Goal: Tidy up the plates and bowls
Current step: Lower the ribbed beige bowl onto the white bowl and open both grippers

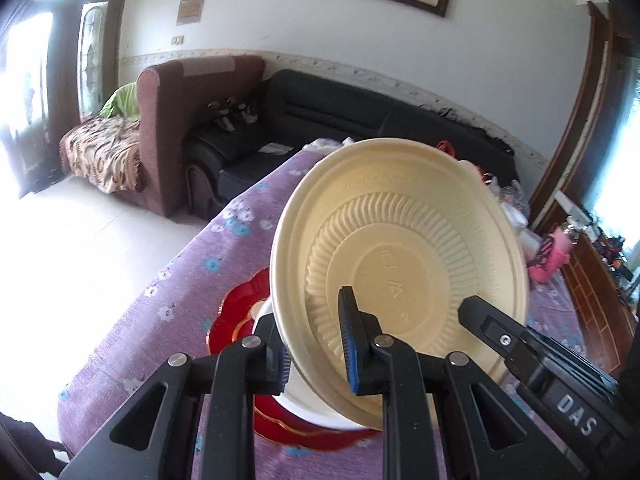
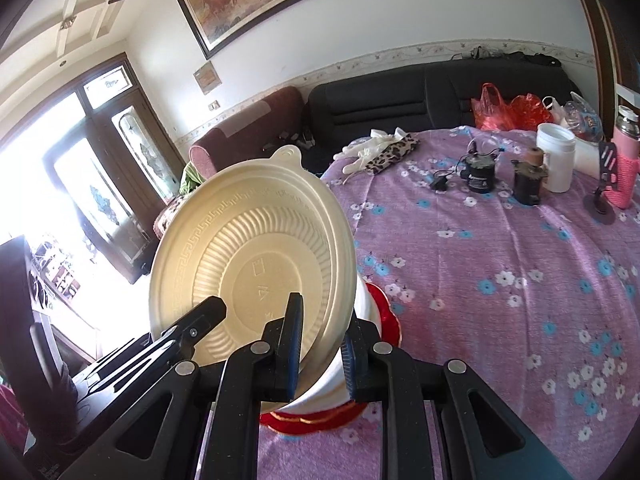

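Observation:
A cream ribbed plastic bowl (image 1: 400, 236) is held tilted on edge above the table, its inside facing both cameras; it also shows in the right wrist view (image 2: 256, 256). My left gripper (image 1: 316, 356) is shut on its rim at one side. My right gripper (image 2: 320, 356) is shut on the rim at the other side; its finger (image 1: 492, 324) shows in the left wrist view. Under the bowl a white bowl (image 2: 368, 304) sits on a red plate (image 1: 236, 312), partly hidden.
The table has a purple flowered cloth (image 2: 500, 280). At its far end stand a white jar (image 2: 556, 156), two dark small devices (image 2: 480, 174), a pink bottle (image 2: 624, 160), red bags (image 2: 504, 112) and gloves (image 2: 368, 148). Sofas line the wall.

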Motion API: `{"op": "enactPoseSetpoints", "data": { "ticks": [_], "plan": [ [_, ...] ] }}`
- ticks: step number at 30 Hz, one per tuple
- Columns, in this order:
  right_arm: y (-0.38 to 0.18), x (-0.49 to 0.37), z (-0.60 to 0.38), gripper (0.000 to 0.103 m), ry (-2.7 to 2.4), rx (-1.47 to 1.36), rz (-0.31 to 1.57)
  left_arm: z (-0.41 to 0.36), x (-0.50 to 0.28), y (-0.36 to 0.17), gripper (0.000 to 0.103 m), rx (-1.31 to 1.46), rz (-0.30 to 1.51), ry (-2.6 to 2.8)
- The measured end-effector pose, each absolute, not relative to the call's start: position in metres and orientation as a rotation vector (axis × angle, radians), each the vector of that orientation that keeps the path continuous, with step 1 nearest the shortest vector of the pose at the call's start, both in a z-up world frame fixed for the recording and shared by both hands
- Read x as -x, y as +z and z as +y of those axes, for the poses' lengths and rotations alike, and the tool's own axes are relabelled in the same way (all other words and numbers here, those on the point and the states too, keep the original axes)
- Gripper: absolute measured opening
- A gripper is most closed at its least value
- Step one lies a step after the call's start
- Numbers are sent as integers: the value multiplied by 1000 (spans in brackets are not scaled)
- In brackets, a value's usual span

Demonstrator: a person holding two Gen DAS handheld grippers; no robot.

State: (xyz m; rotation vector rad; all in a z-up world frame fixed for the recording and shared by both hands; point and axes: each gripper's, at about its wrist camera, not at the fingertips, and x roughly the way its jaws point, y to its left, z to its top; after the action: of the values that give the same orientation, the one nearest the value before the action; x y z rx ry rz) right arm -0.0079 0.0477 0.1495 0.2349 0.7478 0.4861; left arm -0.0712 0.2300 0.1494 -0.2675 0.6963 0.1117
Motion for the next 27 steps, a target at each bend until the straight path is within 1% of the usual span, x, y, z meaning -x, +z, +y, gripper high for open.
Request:
{"op": "enactPoseSetpoints", "data": {
  "ticks": [4,13,24,26,27],
  "plan": [
    [135,-1,56,20,471,-230,780,236,57,132,19,280,749,118],
    [100,-19,45,20,451,-287,866,227,40,113,19,251,794,116],
    [101,-20,63,20,482,-249,872,238,48,119,19,229,782,153],
    [100,-19,66,20,487,-244,876,238,50,118,20,211,791,160],
    [100,-18,67,20,488,-241,878,237,50,117,22,203,795,165]
  ]
}}
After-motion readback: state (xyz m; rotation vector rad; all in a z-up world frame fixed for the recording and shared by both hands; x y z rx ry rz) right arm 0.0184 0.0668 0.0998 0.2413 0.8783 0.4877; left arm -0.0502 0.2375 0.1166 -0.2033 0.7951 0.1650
